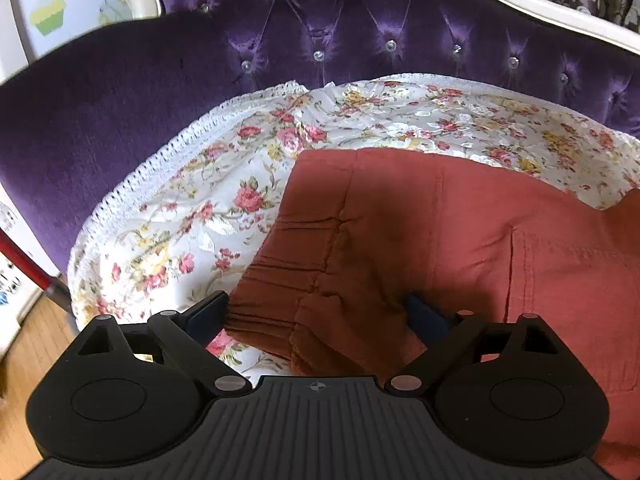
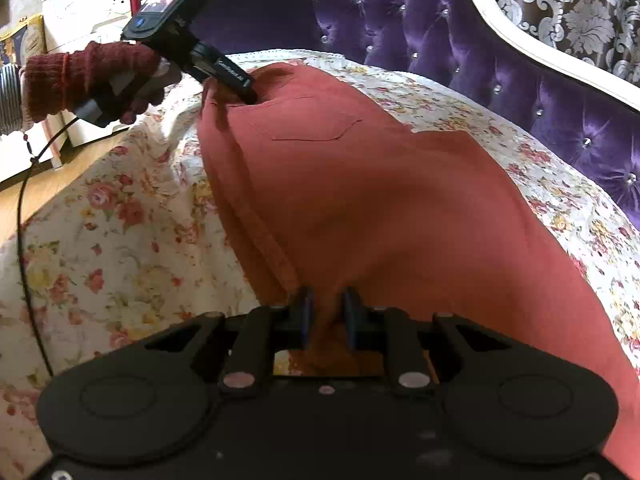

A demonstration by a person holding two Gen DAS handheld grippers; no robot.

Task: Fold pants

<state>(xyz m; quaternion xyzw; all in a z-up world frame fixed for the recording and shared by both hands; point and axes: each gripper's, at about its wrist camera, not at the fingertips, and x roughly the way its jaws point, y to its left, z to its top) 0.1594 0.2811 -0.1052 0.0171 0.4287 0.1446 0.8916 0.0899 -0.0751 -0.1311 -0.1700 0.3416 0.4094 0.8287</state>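
The left wrist view looks steeply down from just above the pants (image 1: pixel 440 232) at their gathered waist end, facing the purple sofa back (image 1: pixel 360 28) across the top of the frame. The right wrist view sits close over the other end, looking along the pants toward the left gripper (image 2: pixel 250 94) at upper left (both views share pants, floral cover (image 2: pixel 120 216) and sofa back).
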